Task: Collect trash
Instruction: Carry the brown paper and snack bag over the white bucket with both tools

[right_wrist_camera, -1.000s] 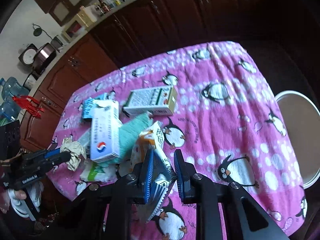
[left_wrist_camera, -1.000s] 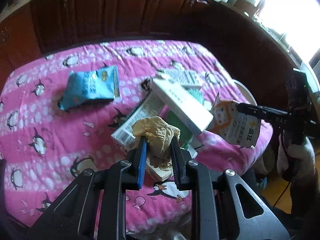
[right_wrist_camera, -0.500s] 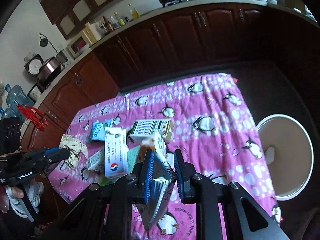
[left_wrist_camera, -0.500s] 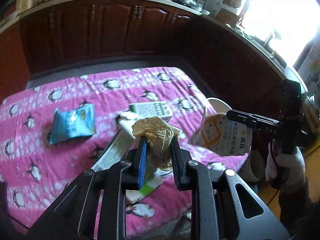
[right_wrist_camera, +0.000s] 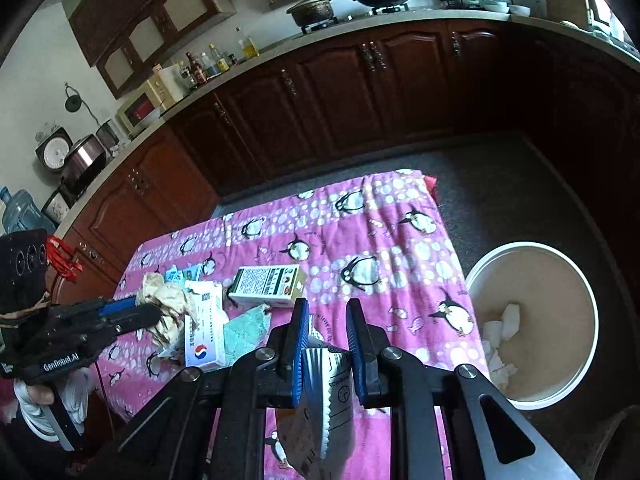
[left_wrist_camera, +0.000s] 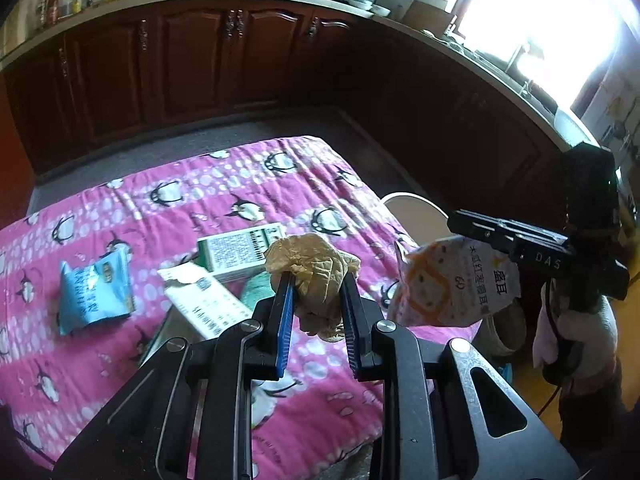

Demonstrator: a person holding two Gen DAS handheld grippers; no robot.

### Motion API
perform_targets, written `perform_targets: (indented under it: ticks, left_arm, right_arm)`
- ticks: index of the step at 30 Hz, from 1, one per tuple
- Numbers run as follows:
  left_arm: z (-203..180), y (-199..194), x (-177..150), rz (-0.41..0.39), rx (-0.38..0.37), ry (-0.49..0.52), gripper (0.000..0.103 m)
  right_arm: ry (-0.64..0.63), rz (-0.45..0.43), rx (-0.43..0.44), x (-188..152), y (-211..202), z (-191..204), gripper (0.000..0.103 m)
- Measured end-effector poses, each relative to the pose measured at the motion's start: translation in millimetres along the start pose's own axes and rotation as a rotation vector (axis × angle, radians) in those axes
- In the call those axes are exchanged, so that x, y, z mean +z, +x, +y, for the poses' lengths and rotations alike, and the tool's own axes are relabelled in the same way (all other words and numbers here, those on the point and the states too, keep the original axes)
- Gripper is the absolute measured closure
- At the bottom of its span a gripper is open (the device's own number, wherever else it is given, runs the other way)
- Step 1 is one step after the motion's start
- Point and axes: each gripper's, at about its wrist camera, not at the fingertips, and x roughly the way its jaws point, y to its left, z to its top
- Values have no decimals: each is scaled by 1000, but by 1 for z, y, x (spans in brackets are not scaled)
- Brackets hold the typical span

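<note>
Trash, two items aloft: left gripper (left_wrist_camera: 316, 300) fingers pinching paper wad (left_wrist_camera: 310, 266); right gripper (right_wrist_camera: 328, 332) fingers pinching snack bag (right_wrist_camera: 326, 396), both lifted off tabletop (right_wrist_camera: 400, 240), likely for bin (right_wrist_camera: 588, 384) at four o'clock.

left claw (left_wrist_camera: 316, 280) clamped, right claw (right_wrist_camera: 328, 312) clamped

- The snack pouch (right_wrist_camera: 320, 392) clamped in the right gripper (right_wrist_camera: 327, 344) runs off the bottom edge of the right wrist view, its print there too blurred to read.
- The left gripper (left_wrist_camera: 316, 304) covers the lower part of the crumpled paper wad (left_wrist_camera: 312, 268).
- The green box (left_wrist_camera: 236, 252) is partly behind that wad.
- The window (left_wrist_camera: 552, 20) is blown out to white.
- The bin (left_wrist_camera: 416, 212) by the counter's (left_wrist_camera: 200, 200) right edge is mostly hidden in the left wrist view.
</note>
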Motion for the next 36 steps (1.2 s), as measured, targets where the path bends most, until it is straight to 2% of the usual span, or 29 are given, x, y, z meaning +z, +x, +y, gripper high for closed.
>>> perform_targets:
  ticks: [8, 22, 32, 36]
  left_arm:
    - [-29, 23, 17, 28, -22, 45, 83]
    - [-92, 82, 48, 80, -73, 119, 83]
    - [-130, 134, 68, 135, -135, 94, 83]
    - [-142, 158, 74, 143, -188, 48, 83]
  right_arm:
    - [37, -33, -40, 11, -14, -27, 85]
    - [110, -49, -220, 19, -33, -111, 85]
    - [191, -32, -351, 18, -29, -175, 85]
    - [222, -27, -400, 17, -26, -195, 85]
